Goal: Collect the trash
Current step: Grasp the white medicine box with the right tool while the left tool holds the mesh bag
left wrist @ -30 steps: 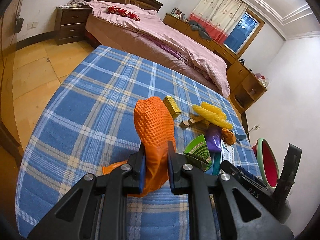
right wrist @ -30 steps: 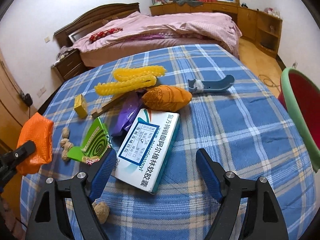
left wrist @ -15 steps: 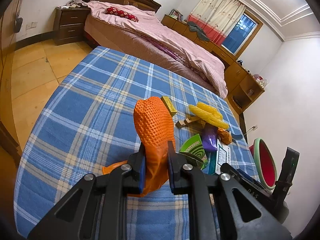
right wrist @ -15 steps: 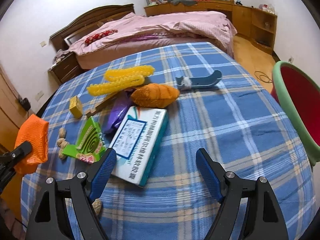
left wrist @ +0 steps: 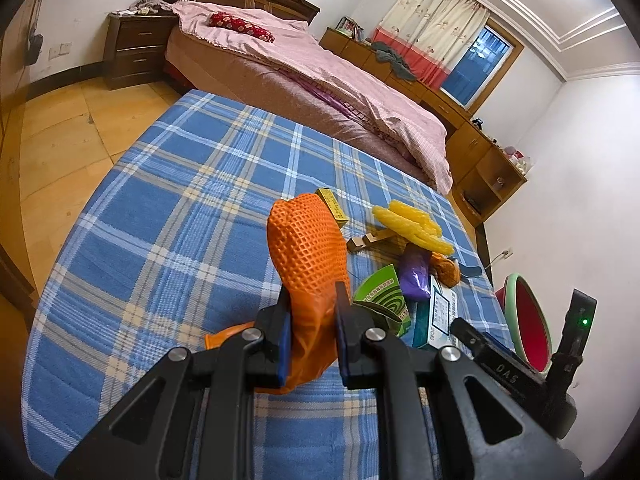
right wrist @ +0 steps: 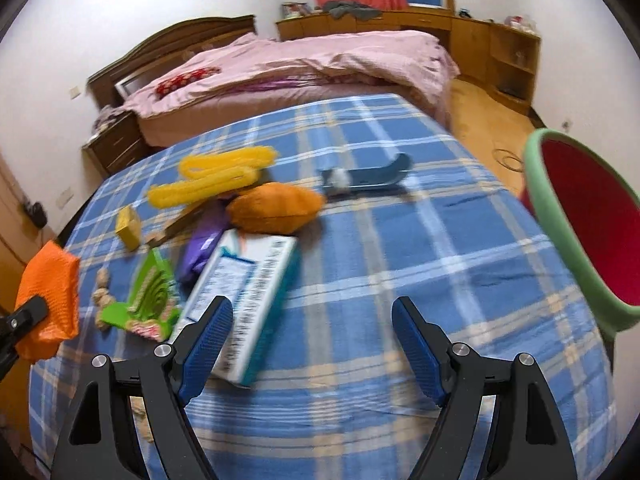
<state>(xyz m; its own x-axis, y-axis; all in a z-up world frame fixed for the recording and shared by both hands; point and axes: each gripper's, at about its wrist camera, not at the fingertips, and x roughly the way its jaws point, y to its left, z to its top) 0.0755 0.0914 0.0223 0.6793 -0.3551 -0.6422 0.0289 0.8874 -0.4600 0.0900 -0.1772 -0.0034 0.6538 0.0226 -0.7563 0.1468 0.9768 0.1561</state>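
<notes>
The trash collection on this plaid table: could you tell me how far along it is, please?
Nothing visibly binned: what shows of the red basin is bare. In hand: the left gripper clamps the orange mesh bag; the right gripper is open over the medicine box. Left: yellow foam, purple wrapper, green carton, nut shells.

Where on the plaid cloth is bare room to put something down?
Bare: the plaid cloth left of the orange mesh bag, and between the medicine box and the basin. Crowded: around the yellow foam nets.
</notes>
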